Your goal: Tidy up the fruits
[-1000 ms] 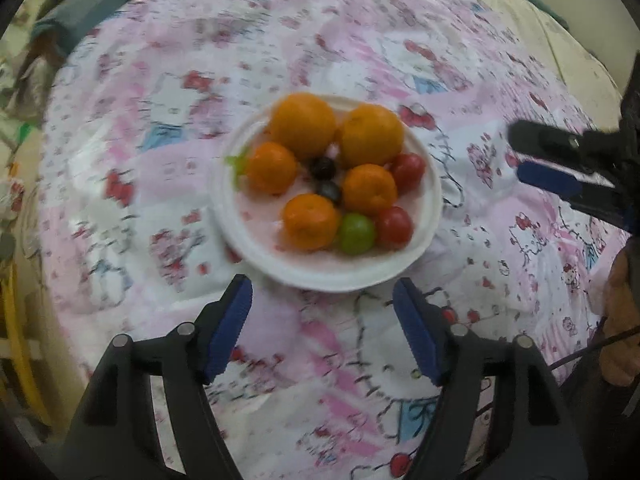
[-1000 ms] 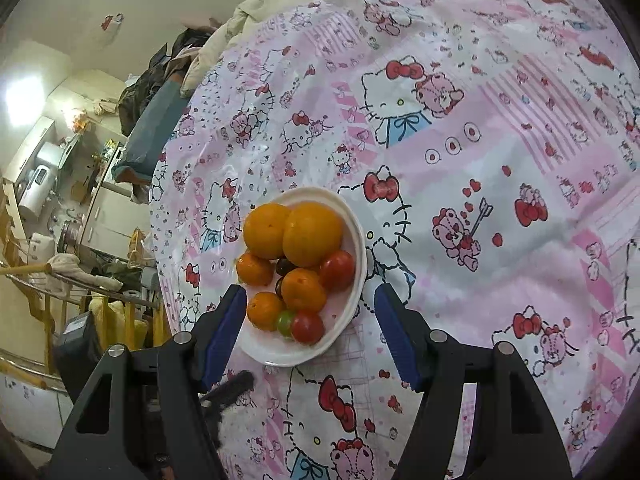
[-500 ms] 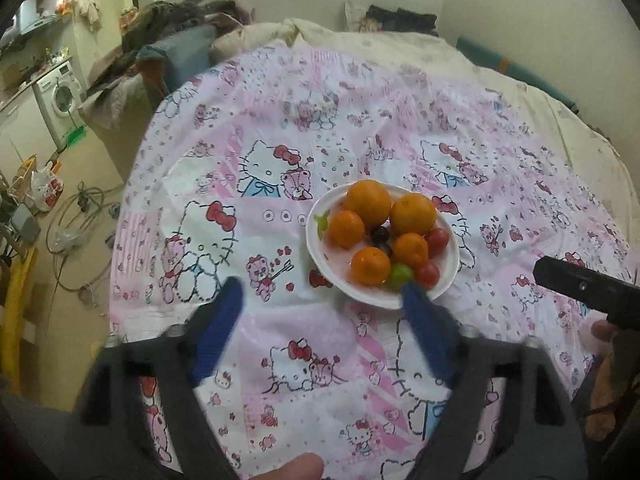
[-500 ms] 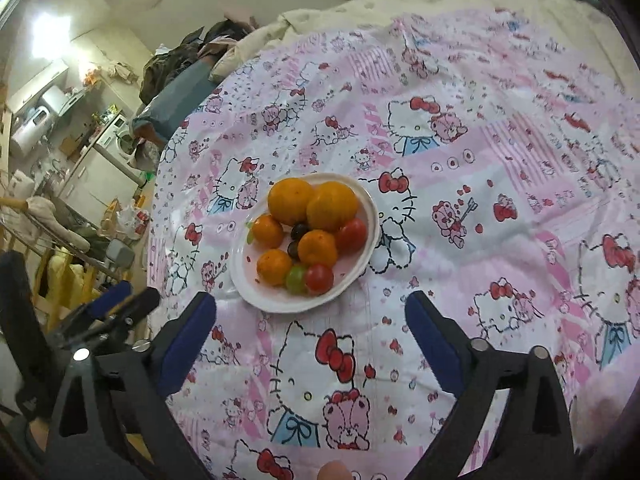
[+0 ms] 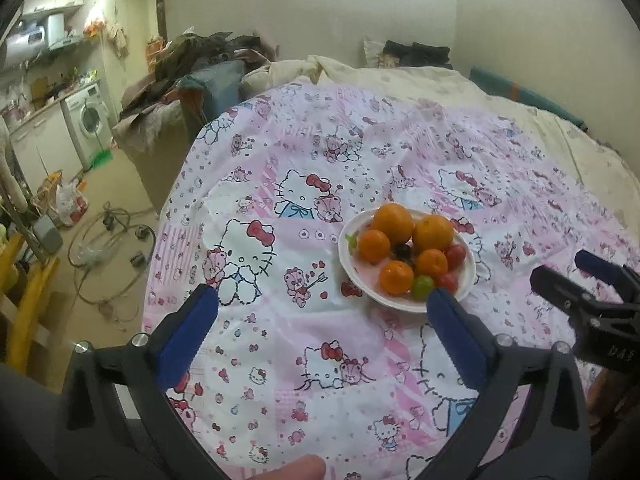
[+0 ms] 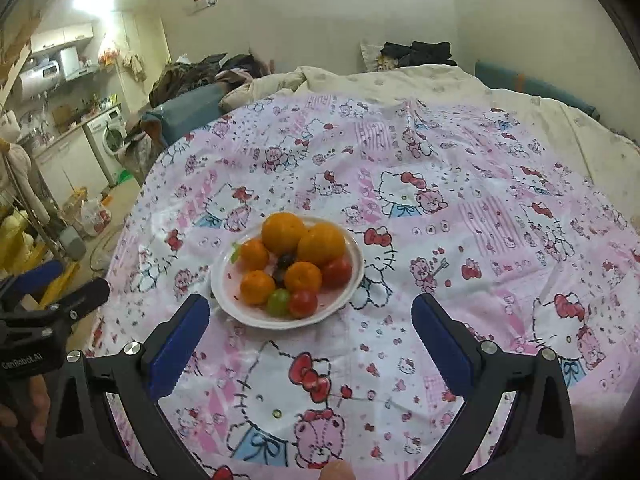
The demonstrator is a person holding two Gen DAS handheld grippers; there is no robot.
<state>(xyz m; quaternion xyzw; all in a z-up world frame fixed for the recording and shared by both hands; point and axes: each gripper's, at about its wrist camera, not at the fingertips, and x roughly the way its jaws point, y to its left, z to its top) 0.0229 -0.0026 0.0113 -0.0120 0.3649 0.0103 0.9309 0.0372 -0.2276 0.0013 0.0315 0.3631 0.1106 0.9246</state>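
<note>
A white plate [image 5: 468,284] [image 6: 352,240] on the pink cartoon-print cloth holds several oranges [image 5: 393,222] [image 6: 282,232], red tomatoes [image 5: 456,256] [image 6: 337,272], a green fruit [image 5: 423,286] [image 6: 279,302] and dark grapes [image 5: 402,250] [image 6: 286,260]. My left gripper [image 5: 324,322] is open and empty, held back from the plate on its near left. My right gripper [image 6: 310,330] is open and empty, held back on the near side of the plate. Each gripper shows at the edge of the other's view.
The cloth [image 5: 320,160] covers a bed with a cream quilt [image 5: 400,76] at the back. Left of the bed are a pile of clothes [image 5: 192,60], a washing machine [image 5: 90,120] and cables on the floor [image 5: 108,248].
Both grippers have pulled back and up from the plate, so it looks smaller and the room shows. Both jaws have opened wider. The fruit has not moved.
</note>
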